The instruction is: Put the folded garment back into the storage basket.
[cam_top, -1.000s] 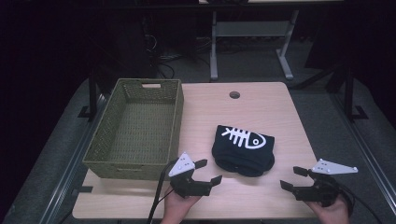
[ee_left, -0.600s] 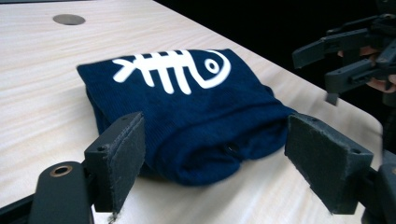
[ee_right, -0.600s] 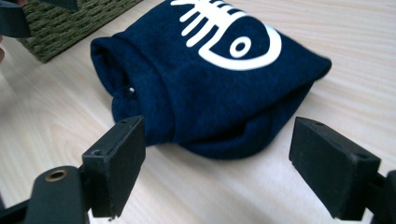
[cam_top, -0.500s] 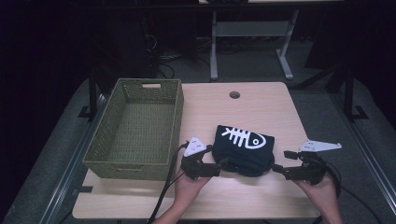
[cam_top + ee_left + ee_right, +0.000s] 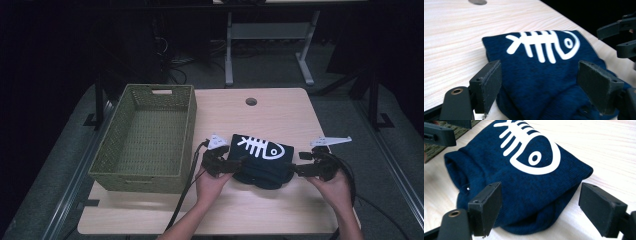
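Pale wooden table (image 5: 280, 110); woven green basket (image 5: 145, 137) at left; folded navy fish-skeleton garment (image 5: 262, 160) beside it.

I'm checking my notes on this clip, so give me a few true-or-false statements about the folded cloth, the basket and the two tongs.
1. The green woven basket holds the folded navy cloth with a white fishbone print. False: the cloth lies on the light wooden table, beside the basket.
2. The left tongs are open at the cloth's edge. True.
3. The right tongs are shut on the cloth. False: their jaws stand apart.
4. The basket sits on the table's left side. True.
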Available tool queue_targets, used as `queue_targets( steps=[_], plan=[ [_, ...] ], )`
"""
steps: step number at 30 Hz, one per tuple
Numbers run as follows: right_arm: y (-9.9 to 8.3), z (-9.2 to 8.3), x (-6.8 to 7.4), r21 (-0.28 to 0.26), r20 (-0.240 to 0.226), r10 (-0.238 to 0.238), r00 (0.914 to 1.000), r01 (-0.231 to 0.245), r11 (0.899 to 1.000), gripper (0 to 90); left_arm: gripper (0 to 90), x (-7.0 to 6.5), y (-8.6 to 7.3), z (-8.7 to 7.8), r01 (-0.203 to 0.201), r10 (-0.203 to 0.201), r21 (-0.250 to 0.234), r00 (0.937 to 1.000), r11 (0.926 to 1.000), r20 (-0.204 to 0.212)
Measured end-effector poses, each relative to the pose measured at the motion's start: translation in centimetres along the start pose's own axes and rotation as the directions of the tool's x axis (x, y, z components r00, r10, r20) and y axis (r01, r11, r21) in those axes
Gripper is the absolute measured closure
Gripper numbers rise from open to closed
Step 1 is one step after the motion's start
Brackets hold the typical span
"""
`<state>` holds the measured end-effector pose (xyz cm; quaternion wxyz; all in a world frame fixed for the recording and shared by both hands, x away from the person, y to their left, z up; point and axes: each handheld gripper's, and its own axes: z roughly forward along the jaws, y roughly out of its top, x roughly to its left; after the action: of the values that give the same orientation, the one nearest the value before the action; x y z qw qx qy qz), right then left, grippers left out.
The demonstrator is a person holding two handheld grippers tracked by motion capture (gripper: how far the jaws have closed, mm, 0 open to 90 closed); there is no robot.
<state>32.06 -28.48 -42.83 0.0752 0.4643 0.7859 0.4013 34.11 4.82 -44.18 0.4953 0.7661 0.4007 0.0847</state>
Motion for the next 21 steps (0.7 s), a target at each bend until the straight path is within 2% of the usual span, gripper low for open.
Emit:
queue_targets(
  steps=[1, 3, 5, 7, 9, 12, 13, 14, 16, 21],
  plan=[
    [0.1, 0.2, -0.1, 0.003, -0.001, 0.006, 1.0000, -0.006, 1.000, 18.6, 20.2, 0.2, 0.0, 0.3, 0.019, -0.019, 0.011, 0.9998, 0.9998, -0.001],
    [0.1, 0.5, -0.3, 0.005, 0.001, 0.010, 1.0000, -0.010, 1.000, 18.6, 20.2, 0.4, 0.0, 0.6, 0.027, -0.027, 0.017, 0.9996, 0.9995, -0.007],
    [0.1, 1.3, -0.6, 0.031, 0.014, 0.012, 0.9998, -0.012, 0.999, 18.6, 20.5, 0.8, 0.0, 1.0, 0.043, -0.043, 0.021, 0.9988, 0.9988, -0.025],
    [0.0, 1.8, -0.9, 0.043, 0.010, 0.033, 0.9994, -0.033, 0.999, 18.7, 21.0, 1.7, -0.1, 1.8, 0.095, -0.094, 0.045, 0.9953, 0.9945, -0.023],
    [-0.1, 2.2, -1.2, 0.046, 0.005, 0.051, 0.9987, -0.051, 0.998, 19.0, 21.0, 2.2, -0.2, 2.2, 0.105, -0.102, 0.062, 0.9939, 0.9926, -0.041],
    [-0.2, 3.0, -1.4, 0.067, 0.021, 0.057, 0.9982, -0.058, 0.996, 20.1, 22.7, 2.7, -0.4, 2.7, 0.136, -0.133, 0.094, 0.9904, 0.9862, -0.037],
    [-0.2, 3.0, -1.4, 0.067, 0.021, 0.057, 0.9982, -0.058, 0.996, 20.1, 22.8, 2.7, -0.4, 2.7, 0.136, -0.133, 0.094, 0.9904, 0.9862, -0.037],
    [-0.3, 3.4, -1.5, 0.077, 0.021, 0.066, 0.9976, -0.067, 0.995, 21.7, 23.3, 2.9, -0.6, 3.0, 0.145, -0.142, 0.122, 0.9893, 0.9818, -0.035],
    [-0.4, 3.7, -1.6, 0.074, 0.017, 0.073, 0.9972, -0.074, 0.995, 23.5, 24.0, 3.0, -0.8, 3.1, 0.155, -0.153, 0.126, 0.9878, 0.9798, -0.030],
    [-0.7, 4.2, -1.6, 0.097, 0.029, 0.102, 0.9944, -0.104, 0.990, 27.8, 30.4, 3.1, -1.2, 3.4, 0.148, -0.149, 0.135, 0.9889, 0.9798, -0.001]
  ],
)
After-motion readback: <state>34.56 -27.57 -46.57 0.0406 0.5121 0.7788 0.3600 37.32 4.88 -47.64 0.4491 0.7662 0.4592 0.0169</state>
